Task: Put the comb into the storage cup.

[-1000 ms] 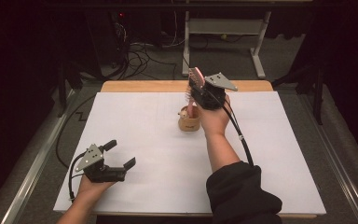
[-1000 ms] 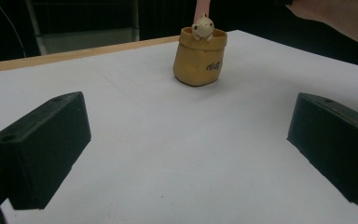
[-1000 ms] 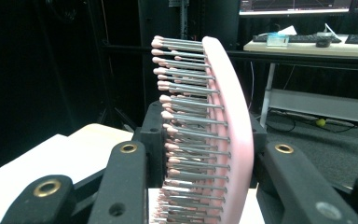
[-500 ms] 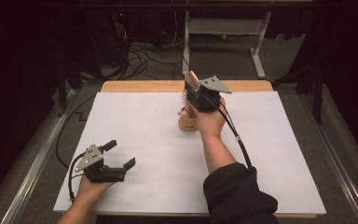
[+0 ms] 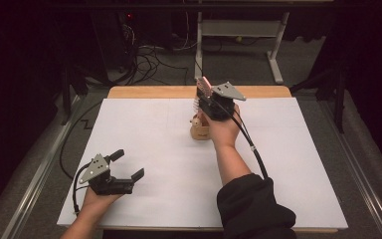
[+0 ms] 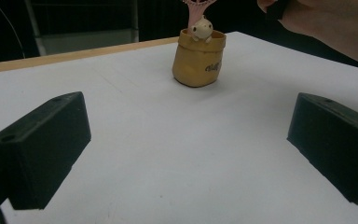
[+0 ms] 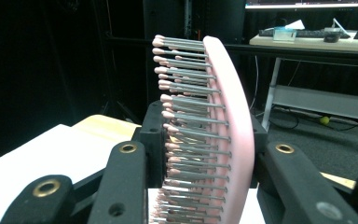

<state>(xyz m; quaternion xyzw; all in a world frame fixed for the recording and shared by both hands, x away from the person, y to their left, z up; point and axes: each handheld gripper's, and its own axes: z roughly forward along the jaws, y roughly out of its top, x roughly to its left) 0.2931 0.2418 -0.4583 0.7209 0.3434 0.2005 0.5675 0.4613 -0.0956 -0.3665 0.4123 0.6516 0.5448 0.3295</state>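
Nudged a shade to the left since a second ago, and stood straighter: the right gripper (image 5: pixel 202 99) and its load, high above the far middle of the table.

Nearest the camera, resting low by the near left corner of the white paper-covered table (image 5: pixel 154 149): the left gripper (image 5: pixel 129 163), black jaws spread wide with nothing between them. Parked there, seemingly, to stay clear of the working hand. Facing across bare white paper in the left gripper view (image 6: pixel 186 154), toward the job in progress.

Farther up the sheet, standing upright near the middle: a tan bag-shaped holder (image 5: pixel 199 132) with a small cream figure (image 6: pixel 201 29) peeking over its rim. Left open at the top, ready to take a handle.

Directly over it, clamped tight between the jaws of the right gripper (image 7: pixel 200 154): a pink plastic hairbrush with grey metal pins (image 7: pixel 233 126). Held head up and close to vertical (image 5: pixel 204 82), likely so the handle can drop straight down. Seen from the left gripper view (image 6: pixel 197 9), pink stem reaching the holder (image 6: pixel 198 65) behind the figure; how deep it sits cannot be told.

Beyond, along the far edge: a strip of bare wooden tabletop (image 5: pixel 154 92). Past that, in the dark: tangled cables on the floor (image 5: pixel 149 64) and a pale metal desk frame (image 5: pixel 238 30).
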